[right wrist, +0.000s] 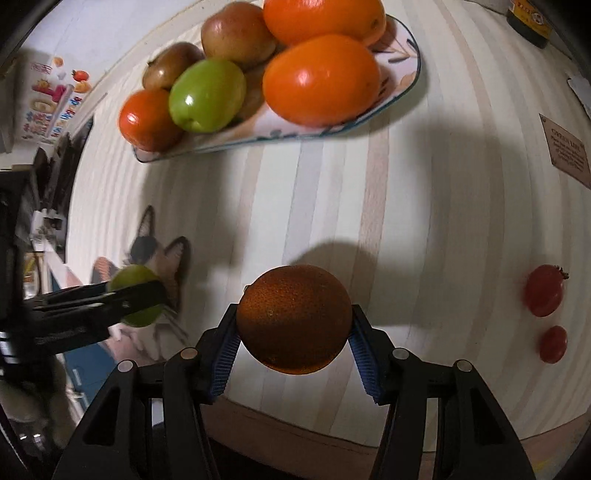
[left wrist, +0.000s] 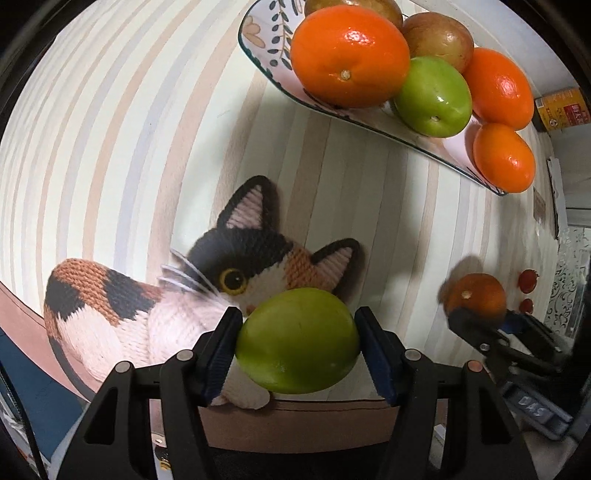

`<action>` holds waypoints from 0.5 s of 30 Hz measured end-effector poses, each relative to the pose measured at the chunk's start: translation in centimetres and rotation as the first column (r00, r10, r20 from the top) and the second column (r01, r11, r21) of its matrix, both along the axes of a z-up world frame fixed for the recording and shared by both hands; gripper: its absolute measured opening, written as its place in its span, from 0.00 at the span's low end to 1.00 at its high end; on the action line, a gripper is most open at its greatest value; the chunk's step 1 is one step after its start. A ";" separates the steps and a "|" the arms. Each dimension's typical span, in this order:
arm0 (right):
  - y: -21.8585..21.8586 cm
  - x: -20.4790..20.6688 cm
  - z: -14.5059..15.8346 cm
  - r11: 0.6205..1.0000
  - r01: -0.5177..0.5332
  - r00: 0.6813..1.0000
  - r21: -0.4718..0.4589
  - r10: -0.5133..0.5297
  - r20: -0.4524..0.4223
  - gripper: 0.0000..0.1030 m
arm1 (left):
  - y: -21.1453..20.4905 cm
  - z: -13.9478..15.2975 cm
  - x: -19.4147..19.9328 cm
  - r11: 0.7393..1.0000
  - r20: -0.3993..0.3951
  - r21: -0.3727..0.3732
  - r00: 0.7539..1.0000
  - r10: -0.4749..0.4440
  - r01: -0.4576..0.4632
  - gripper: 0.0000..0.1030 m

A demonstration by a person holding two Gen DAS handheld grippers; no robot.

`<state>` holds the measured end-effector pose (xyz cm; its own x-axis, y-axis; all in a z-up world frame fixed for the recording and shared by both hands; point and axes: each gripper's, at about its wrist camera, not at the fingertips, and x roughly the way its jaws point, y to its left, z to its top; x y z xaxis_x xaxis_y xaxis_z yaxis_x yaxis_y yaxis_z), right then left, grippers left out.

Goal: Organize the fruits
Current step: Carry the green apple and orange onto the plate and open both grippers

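My left gripper (left wrist: 298, 341) is shut on a green fruit (left wrist: 297, 341) and holds it above the table's near edge, over a knitted cat (left wrist: 155, 310). My right gripper (right wrist: 293, 325) is shut on a dark orange (right wrist: 293, 319), held above the striped tabletop. A patterned plate (left wrist: 258, 44) at the back holds several fruits: oranges (left wrist: 349, 55), a green fruit (left wrist: 432, 96) and brown fruits (left wrist: 437, 38). The plate also shows in the right wrist view (right wrist: 406, 85). Each gripper appears in the other's view, the right one (left wrist: 476, 317) and the left one (right wrist: 136, 295).
Two small red tomatoes (right wrist: 545, 290) (right wrist: 553, 343) lie on the table at the right. A yellow box (left wrist: 561, 109) and a dark jar (right wrist: 528, 22) stand at the far back. A label card (right wrist: 569, 151) lies at the right edge.
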<state>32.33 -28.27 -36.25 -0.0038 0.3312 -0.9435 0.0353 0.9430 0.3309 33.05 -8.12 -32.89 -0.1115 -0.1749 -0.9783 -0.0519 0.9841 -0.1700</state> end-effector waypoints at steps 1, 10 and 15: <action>0.3 0.0 0.0 1.000 0.009 1.000 -0.003 -0.009 0.006 0.58 | 0.0 0.0 -0.1 1.000 -0.001 0.000 1.000 0.000 0.000 0.59; -0.2 0.3 0.1 1.000 0.025 1.000 -0.002 -0.025 0.014 0.58 | 0.4 -0.8 1.4 1.000 -0.013 -0.018 1.000 0.005 -0.005 0.59; -1.0 1.0 2.6 0.999 0.041 0.997 0.024 -0.043 0.059 0.58 | 1.7 1.3 2.5 0.996 0.011 -0.079 0.999 0.034 -0.033 0.59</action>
<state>33.38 -29.26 -33.63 0.0667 0.3514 -0.9338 0.0544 0.9332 0.3551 35.54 -6.41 -31.57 -0.0918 -0.2553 -0.9625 -0.0818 0.9652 -0.2483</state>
